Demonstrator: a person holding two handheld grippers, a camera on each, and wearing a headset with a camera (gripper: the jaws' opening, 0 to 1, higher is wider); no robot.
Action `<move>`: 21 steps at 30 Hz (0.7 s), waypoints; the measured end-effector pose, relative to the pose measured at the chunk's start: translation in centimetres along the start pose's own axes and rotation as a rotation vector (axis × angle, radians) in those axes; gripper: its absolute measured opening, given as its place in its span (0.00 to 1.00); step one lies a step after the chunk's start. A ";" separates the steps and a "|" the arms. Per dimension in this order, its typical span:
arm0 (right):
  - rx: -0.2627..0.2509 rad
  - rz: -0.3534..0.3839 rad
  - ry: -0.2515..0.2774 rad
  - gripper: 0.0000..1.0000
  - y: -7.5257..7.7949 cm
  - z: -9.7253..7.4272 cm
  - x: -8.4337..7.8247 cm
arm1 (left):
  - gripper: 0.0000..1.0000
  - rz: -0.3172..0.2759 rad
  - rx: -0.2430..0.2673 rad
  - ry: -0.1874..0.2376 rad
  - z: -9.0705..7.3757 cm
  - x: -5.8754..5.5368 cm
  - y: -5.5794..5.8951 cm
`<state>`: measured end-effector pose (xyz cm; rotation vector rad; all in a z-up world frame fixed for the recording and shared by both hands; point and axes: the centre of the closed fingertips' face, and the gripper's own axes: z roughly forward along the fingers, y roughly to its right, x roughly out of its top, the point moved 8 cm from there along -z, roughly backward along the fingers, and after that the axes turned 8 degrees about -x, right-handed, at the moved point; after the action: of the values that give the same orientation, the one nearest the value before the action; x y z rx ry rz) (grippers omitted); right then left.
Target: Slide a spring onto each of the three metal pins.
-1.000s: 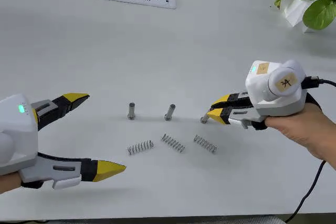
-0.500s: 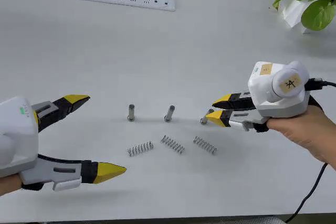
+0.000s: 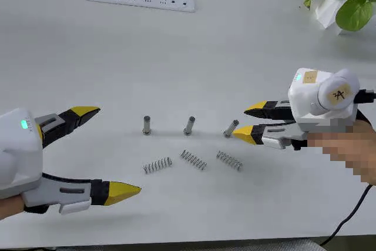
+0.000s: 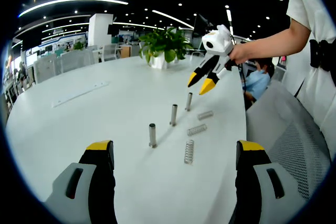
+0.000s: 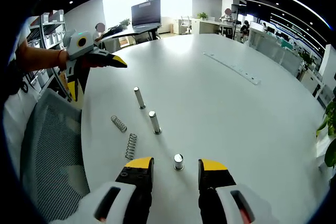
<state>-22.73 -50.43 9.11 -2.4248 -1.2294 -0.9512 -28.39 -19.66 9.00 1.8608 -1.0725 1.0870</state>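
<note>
Head view: R gripper (image 3: pixel 242 123) opened; off 3rd pin (image 3: pixel 231 128)

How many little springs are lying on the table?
3. They lie loose in a row on the table, on the person's side of the three pins: a left spring, a middle spring and a right spring. None looks hidden.

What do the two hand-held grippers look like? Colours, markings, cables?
Both the left hand-held gripper and right hand-held gripper: white bodies, black jaws, yellow tips, green status light. The right one adds tan stickers, one with a handwritten mark, and a black cable.
</note>
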 end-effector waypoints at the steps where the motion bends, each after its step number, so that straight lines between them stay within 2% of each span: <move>1: 0.001 0.003 0.004 0.33 -0.1 -0.2 -0.1 | 0.96 0.001 0.000 -0.003 0.0 0.0 0.0; 12: -0.010 0.039 0.042 0.47 -0.3 -2.1 -1.4 | 0.96 0.012 -0.003 -0.012 0.0 0.3 0.3; 14: -0.008 0.047 0.050 0.49 0.1 -2.0 -1.6 | 0.96 0.013 -0.002 -0.016 0.0 0.3 0.3; 16: -0.007 0.044 0.056 0.52 -0.3 -2.3 -1.7 | 0.96 0.016 -0.003 -0.018 0.0 0.3 0.5; 21: 0.004 0.041 0.077 0.63 -0.8 -3.0 -2.4 | 0.95 0.019 0.002 -0.028 -0.1 0.3 0.6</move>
<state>-25.69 -52.95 9.76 -2.3780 -1.1495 -1.0193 -28.89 -19.89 9.42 1.8757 -1.1078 1.0764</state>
